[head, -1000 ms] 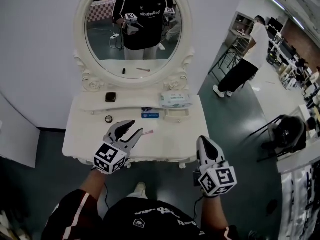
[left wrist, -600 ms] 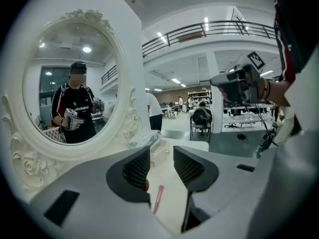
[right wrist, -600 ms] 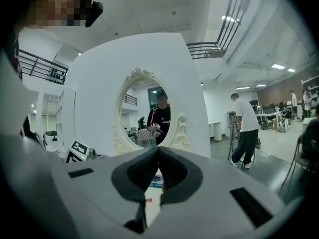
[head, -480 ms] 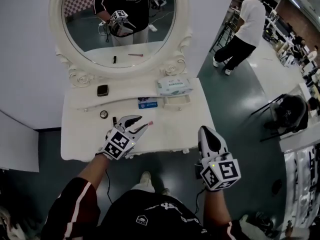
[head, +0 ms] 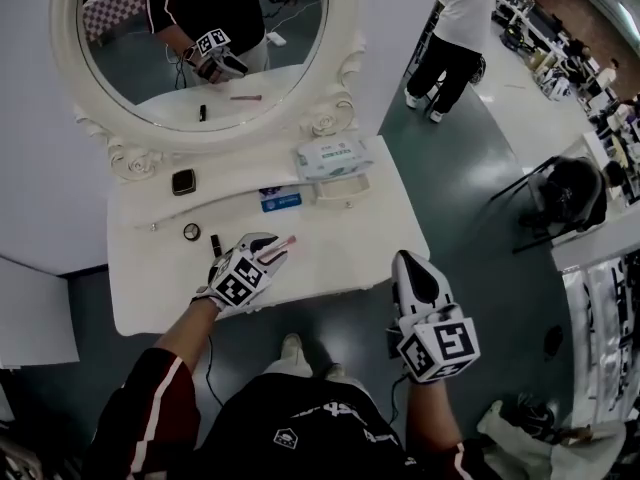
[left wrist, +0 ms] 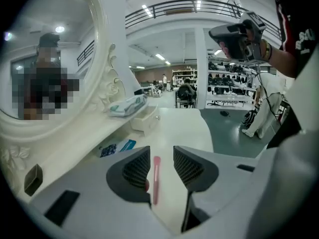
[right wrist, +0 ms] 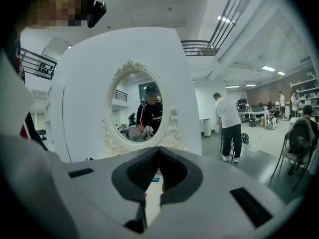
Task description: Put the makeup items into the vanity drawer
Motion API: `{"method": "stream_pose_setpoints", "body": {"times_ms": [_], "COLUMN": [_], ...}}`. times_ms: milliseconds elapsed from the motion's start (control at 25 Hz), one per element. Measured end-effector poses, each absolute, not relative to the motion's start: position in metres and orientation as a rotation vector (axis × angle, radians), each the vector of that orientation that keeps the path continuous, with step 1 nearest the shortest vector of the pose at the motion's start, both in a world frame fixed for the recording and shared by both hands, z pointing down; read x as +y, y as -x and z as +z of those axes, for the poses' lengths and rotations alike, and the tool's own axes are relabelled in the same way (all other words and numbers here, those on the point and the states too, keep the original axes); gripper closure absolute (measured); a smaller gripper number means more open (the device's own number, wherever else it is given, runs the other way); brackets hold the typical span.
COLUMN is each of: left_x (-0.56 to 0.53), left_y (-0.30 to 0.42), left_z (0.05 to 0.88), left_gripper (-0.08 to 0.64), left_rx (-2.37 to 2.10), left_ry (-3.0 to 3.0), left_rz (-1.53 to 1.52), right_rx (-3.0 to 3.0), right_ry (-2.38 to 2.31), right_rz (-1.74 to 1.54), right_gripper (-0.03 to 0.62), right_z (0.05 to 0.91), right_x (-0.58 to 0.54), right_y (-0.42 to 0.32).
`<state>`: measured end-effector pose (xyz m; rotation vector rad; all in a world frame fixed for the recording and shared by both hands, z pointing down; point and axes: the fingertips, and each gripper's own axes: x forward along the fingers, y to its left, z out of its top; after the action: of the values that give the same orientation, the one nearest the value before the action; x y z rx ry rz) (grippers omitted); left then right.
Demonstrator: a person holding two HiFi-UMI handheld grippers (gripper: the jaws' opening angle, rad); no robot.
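head view. the left gripper (head: 266, 249) is low over the white vanity top (head: 350, 236), and a pink makeup stick (head: 283, 243) lies at its jaw tips. just to the left of this tool we see a short black tube (head: 215, 243) and a round compact (head: 191, 231). beyond its tips lie a blue packet (head: 280, 200), a small drawer (head: 342, 189) and a wipes pack (head: 333, 155). the oval mirror (head: 200, 58) stands behind them all. the right gripper (head: 410, 264) is held off the front edge of the vanity, well apart from every item.

left gripper view. the left gripper (left wrist: 161, 156) is released, with its jaws apart. the pink makeup stick (left wrist: 156, 179) lies flat on the top between them. it is close beside the left-hand pad and clear of the right-hand pad; we cannot tell whether it touches the left-hand one. ahead and to the left of the tips are the blue packet (left wrist: 120, 147), the small drawer (left wrist: 146, 121) standing pulled out, and the wipes pack (left wrist: 127, 105) above it. the right gripper (left wrist: 238, 34) shows high to the right.

right gripper view. the right gripper (right wrist: 159, 154) is clenched, its jaw tips meeting with nothing between them. the mirror (right wrist: 140, 112) stands ahead of it.
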<state>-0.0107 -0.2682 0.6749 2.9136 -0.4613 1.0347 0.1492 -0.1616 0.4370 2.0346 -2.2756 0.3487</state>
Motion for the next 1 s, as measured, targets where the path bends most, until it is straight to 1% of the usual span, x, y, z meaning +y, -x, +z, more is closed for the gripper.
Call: {"method": "stream_pose_setpoints", "body": {"times_ms": [560, 1000], "left_x": [-0.284, -0.283], "left_y": [0.013, 0.009], "left_z": [0.748, 0.771], "left_gripper": [0.416, 0.419], "left_rx": [-0.387, -0.358], "left_ry": [-2.789, -2.688], "left_rz": [1.176, 1.252], "right_rx": [-2.165, -2.143], "right_ry": [-2.052, -2.057], "right_rz": [0.396, 0.413], "right_gripper": [0.589, 0.589], "right_z": [0.458, 0.463], "right_x": [-0.149, -0.142], "right_y": [-0.153, -0.158]}}
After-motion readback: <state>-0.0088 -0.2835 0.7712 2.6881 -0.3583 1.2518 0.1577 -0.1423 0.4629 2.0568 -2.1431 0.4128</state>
